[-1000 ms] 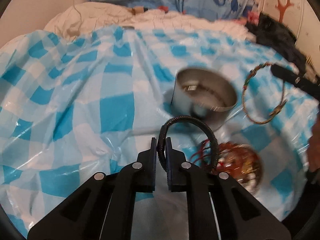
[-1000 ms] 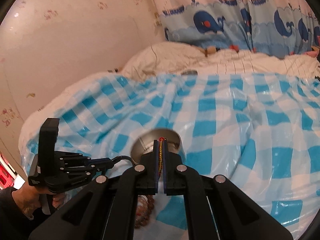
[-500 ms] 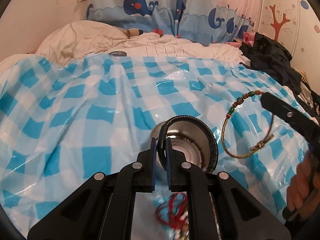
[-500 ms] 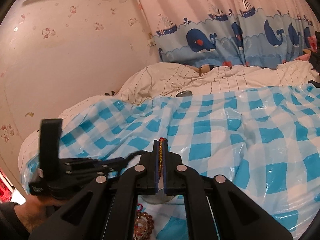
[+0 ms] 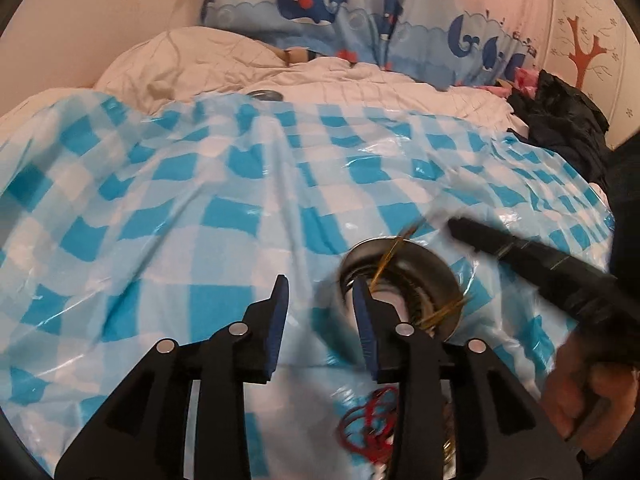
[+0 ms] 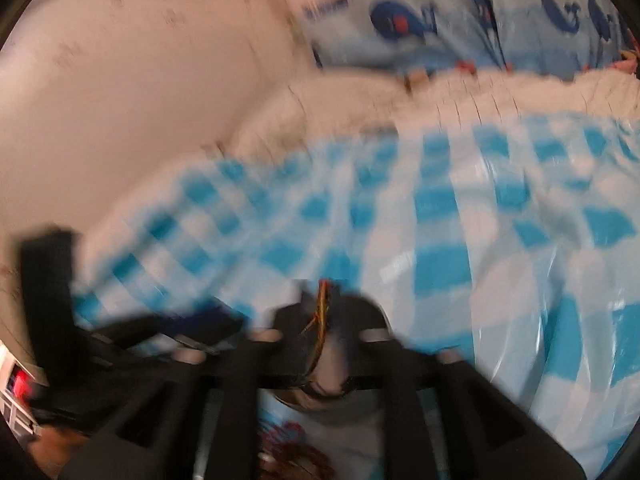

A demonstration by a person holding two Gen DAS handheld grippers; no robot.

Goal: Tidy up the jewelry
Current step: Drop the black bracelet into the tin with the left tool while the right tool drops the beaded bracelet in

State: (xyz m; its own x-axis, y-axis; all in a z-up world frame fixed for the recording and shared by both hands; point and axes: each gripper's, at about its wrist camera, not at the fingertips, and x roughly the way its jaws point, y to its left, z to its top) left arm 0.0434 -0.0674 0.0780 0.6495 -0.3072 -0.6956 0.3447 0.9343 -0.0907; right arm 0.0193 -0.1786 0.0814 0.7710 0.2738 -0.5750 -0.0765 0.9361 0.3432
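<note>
Blue-checked plastic sheet [image 5: 224, 208] over bed, whale curtain [image 5: 320, 8] behind.

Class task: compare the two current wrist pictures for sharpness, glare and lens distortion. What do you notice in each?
Left wrist view: mostly sharp, fisheye-curved edges, glare streaks on the checked plastic sheet, local blur around the metal bowl and right gripper. Right wrist view: heavy motion blur throughout; the braided bracelet is the clearest thing.
</note>
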